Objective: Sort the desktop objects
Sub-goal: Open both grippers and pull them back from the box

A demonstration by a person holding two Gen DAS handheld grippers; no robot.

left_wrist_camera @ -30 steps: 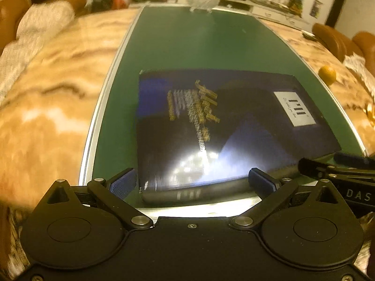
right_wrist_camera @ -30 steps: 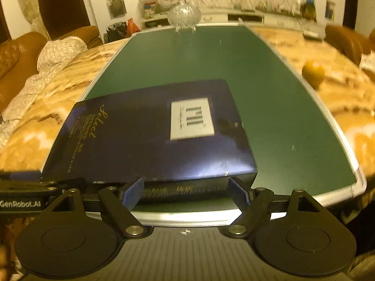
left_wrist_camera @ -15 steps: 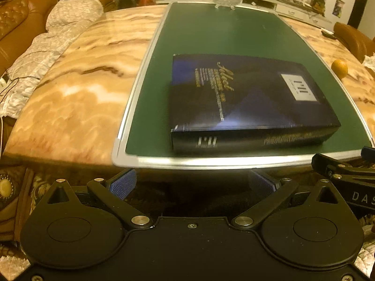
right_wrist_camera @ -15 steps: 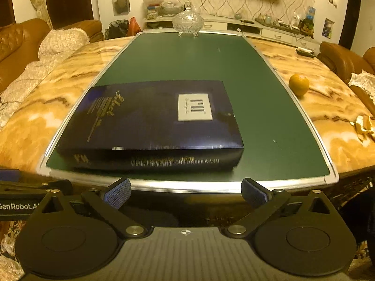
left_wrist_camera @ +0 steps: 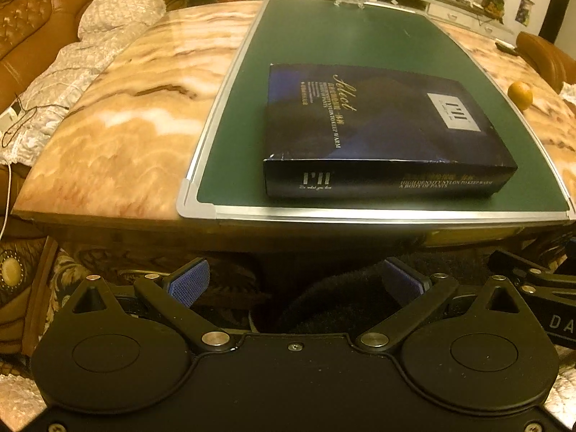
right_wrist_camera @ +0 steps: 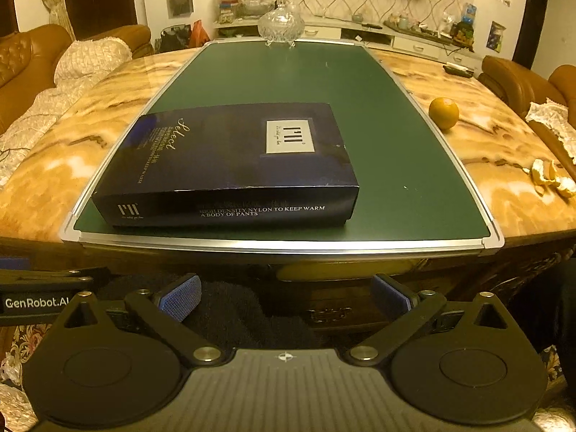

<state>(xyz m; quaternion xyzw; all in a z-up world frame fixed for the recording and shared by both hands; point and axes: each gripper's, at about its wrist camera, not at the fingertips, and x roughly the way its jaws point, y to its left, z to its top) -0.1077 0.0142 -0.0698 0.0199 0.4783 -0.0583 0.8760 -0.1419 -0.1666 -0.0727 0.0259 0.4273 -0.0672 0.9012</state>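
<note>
Box (right_wrist_camera: 230, 165) on board, beyond open hand-held gripper (right_wrist_camera: 284, 297)

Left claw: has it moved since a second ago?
Yes. The left claw has pulled back off the dark box; its fingers, earlier at the box's near side, are now short of the green board's near edge.

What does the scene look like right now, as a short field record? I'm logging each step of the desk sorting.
surface: green mat with a silver frame, on a marble table
main item: dark blue box, lying flat near the mat's front edge
far end of the mat: glass jar
off the mat: orange and orange peel on the marble, to the right
left tongs: open, empty, below the table edge
right tongs: open, empty, below the table edge
</note>
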